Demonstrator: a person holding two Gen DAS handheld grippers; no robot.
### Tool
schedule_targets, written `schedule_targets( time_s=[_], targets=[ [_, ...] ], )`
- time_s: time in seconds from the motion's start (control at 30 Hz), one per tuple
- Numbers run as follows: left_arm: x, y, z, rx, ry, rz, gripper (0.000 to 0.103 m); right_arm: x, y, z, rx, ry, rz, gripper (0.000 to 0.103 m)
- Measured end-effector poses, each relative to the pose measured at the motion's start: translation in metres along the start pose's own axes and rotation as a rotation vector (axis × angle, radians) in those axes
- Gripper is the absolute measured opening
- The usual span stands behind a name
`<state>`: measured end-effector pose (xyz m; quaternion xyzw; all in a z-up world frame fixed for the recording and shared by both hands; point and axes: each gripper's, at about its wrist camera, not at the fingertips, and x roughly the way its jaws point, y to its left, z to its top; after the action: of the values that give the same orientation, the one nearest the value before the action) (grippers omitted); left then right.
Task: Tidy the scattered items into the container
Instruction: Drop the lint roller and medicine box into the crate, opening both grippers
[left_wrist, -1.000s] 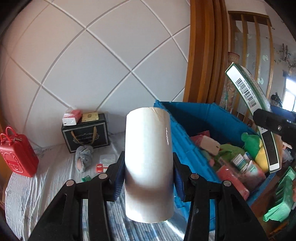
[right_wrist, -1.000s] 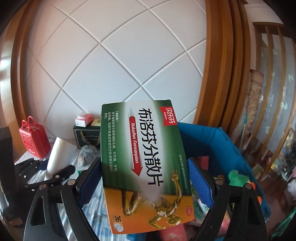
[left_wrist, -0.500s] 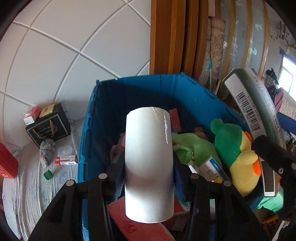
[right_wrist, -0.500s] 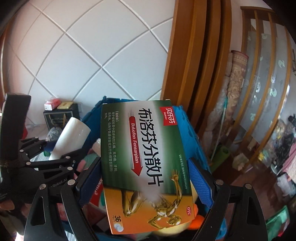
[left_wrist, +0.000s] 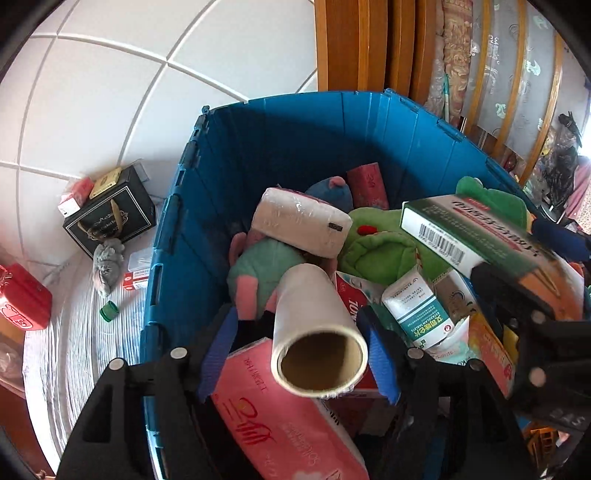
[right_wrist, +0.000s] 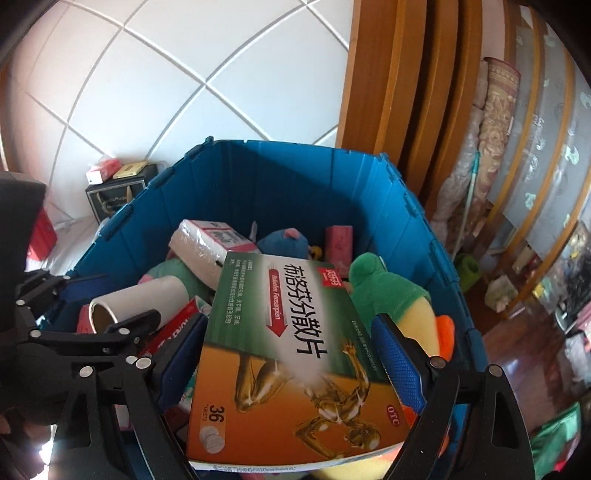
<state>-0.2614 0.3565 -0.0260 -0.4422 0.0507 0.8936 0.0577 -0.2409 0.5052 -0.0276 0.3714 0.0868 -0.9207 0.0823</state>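
Observation:
The blue crate (left_wrist: 280, 133) holds plush toys, tissue packs and boxes; it also shows in the right wrist view (right_wrist: 280, 177). My left gripper (left_wrist: 301, 354) is open over the crate. The white paper roll (left_wrist: 314, 328) lies tipped between its blue pads (left_wrist: 218, 350), no longer clamped; it also shows in the right wrist view (right_wrist: 136, 302). My right gripper (right_wrist: 291, 365) has its jaws spread, and the green and orange medicine box (right_wrist: 295, 354) tilts flat between them over the yellow-green plush (right_wrist: 399, 295). The box also shows in the left wrist view (left_wrist: 476, 236).
On the striped cloth (left_wrist: 74, 332) left of the crate lie a black gift box (left_wrist: 110, 218), a grey figurine (left_wrist: 107, 258), a small red and white box (left_wrist: 136, 277), a green cap (left_wrist: 109, 310) and a red case (left_wrist: 22, 302). Wooden frames (right_wrist: 413, 92) stand behind.
Both grippers swung over the crate and tipped downward. The left jaws opened and the roll fell out of the upright clamp. The right jaws spread and the medicine box tipped flat.

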Motion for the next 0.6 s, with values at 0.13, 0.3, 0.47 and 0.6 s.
schedule_targets(
  time_s=[0.13,0.3,0.47,0.6],
  targets=[
    [-0.005,0.009,-0.006,-0.018,-0.021,-0.023,0.067,0.012,0.004,-0.004,-0.006,0.05,0.007,0.089],
    [-0.013,0.01,-0.018,-0.01,-0.05,-0.029,0.067,0.019,0.011,-0.01,-0.037,0.076,-0.019,0.09],
    [-0.029,0.01,-0.032,-0.004,-0.101,0.0,0.067,0.013,0.019,-0.017,-0.051,0.065,-0.016,0.098],
    [-0.045,0.016,-0.042,-0.03,-0.129,-0.003,0.067,-0.014,0.019,-0.03,-0.045,-0.012,-0.008,0.103]
  ],
)
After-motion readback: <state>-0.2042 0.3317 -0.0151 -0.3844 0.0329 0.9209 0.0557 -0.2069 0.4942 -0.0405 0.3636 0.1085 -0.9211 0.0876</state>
